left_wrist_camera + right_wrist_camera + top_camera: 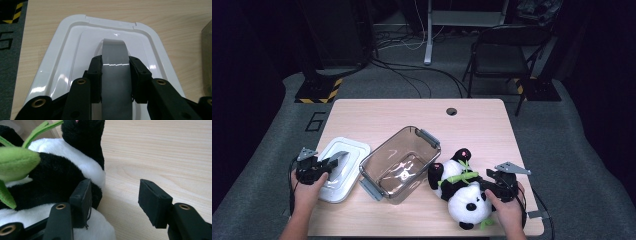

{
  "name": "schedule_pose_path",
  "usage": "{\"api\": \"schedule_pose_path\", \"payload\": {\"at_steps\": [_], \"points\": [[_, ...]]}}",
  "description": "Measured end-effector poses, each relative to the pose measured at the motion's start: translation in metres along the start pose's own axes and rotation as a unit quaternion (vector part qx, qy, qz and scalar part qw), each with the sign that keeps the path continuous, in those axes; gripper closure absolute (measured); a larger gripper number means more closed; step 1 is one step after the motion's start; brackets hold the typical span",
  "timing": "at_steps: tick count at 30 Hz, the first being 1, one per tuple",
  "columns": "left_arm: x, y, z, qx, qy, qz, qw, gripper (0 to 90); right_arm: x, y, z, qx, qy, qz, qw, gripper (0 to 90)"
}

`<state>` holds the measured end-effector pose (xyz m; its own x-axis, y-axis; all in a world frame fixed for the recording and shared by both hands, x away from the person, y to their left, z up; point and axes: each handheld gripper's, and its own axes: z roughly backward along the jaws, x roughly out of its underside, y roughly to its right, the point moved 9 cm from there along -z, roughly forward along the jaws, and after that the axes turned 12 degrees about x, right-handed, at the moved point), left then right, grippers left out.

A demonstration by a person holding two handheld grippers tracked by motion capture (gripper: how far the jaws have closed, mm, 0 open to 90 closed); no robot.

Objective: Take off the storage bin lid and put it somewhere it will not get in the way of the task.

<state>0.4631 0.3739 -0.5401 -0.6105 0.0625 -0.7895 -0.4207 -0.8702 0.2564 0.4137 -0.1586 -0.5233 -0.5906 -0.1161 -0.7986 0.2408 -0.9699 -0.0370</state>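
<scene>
Progress is judged early. The clear container [399,165] stands empty and uncovered at the middle of the table [482,125]. Its white lid [343,167] lies flat on the table just left of the container, not yet fitted. The panda toy [462,192] lies on its side just right of the container, touching or nearly touching its near right corner, not yet inside. Loading and closing both appear outstanding.

The left gripper [115,75], held low at the lid's near-left side and pointing across it, is clamped on the lid's grey handle strap [114,53]; both pads press its edges. The right gripper [113,200], right of the container with the hand behind the toy, stands unclenched: one pad rests against the plush, the other is clear over bare wood. It grasps nothing.
</scene>
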Motion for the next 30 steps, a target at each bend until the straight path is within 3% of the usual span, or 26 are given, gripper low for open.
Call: {"api": "schedule_pose_path", "payload": {"at_steps": [16, 23, 30], "points": [[0.011, -0.002, -0.01, -0.004, -0.031, 0.001, 0.9995, 65.7, 0.0, 0.0, -0.001, -0.003, 0.002, -0.002, 1.0, 43.4], [0.006, 0.001, -0.007, 0.001, -0.01, 0.006, 0.9999, 54.4, -0.001, 0.0, 0.0, -0.001, 0.002, 0.001, 1.0, 43.3], [-0.007, 0.015, 0.001, 0.002, -0.003, -0.022, 0.9998, 49.6, -0.002, 0.0, 0.002, 0.003, 0.002, 0.003, 1.0, 42.0]]}}
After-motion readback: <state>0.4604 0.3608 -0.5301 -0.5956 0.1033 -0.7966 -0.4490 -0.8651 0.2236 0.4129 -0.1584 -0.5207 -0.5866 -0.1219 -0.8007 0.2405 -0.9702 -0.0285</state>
